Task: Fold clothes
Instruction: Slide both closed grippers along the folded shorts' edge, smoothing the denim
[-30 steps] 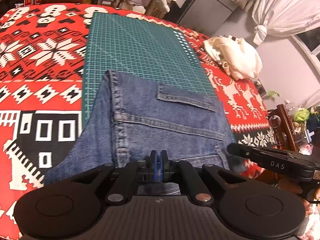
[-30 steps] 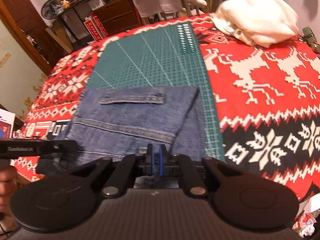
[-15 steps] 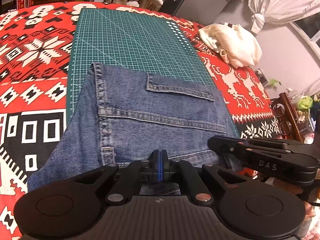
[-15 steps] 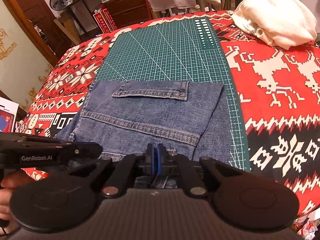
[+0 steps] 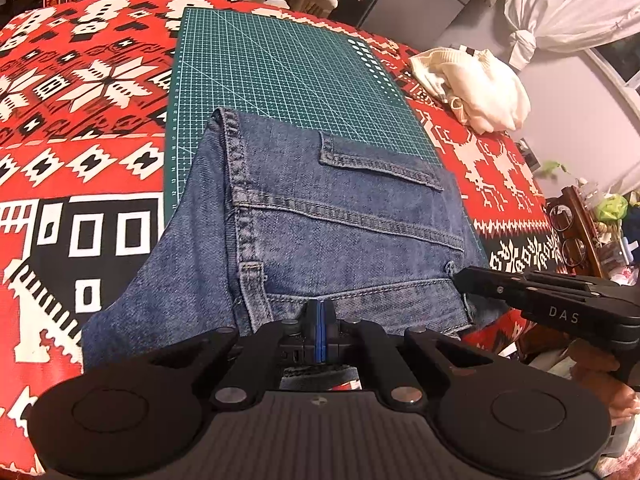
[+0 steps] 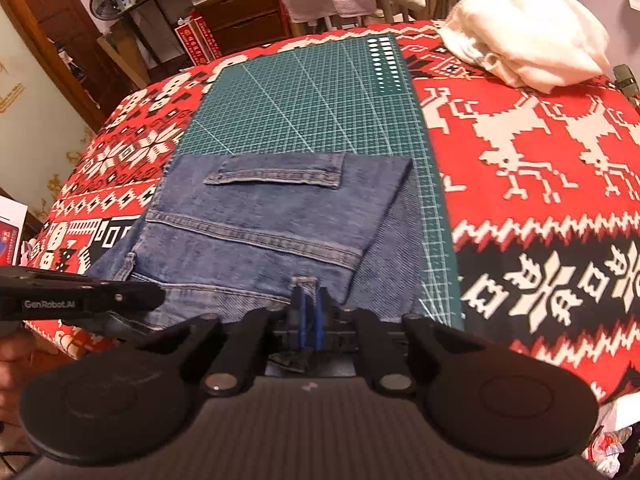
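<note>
Grippers pinching folded jeans at the waistband

Left gripper (image 5: 319, 322) sits at the near edge of the scene, its two blue-padded fingers pressed together on the waistband of a pair of blue jeans (image 5: 320, 232). Right gripper (image 6: 308, 312) does the same a little further along the waistband, its fingers clamped on the denim just below a belt loop (image 6: 304, 282). From each camera the other gripper shows as a black bar reaching in from the side, with part of a hand (image 5: 596, 376) behind it.

Beyond the grippers, the jeans lie folded, back side up, with a back pocket (image 5: 380, 160) and rows of pale stitching facing the cameras. The near part of the denim drapes toward the grippers, while the far part rests flat on a green cutting mat (image 5: 280, 68) printed with a white grid. The mat lies on a red, black and white patterned blanket (image 6: 540, 160) decorated with snowflakes and reindeer.

Further out, well apart from the jeans, a crumpled cream garment (image 6: 528, 32) rests on the blanket past the mat's far right corner. Cluttered wooden furniture (image 6: 236, 12) and a tied white curtain (image 5: 560, 8) fill the background.
</note>
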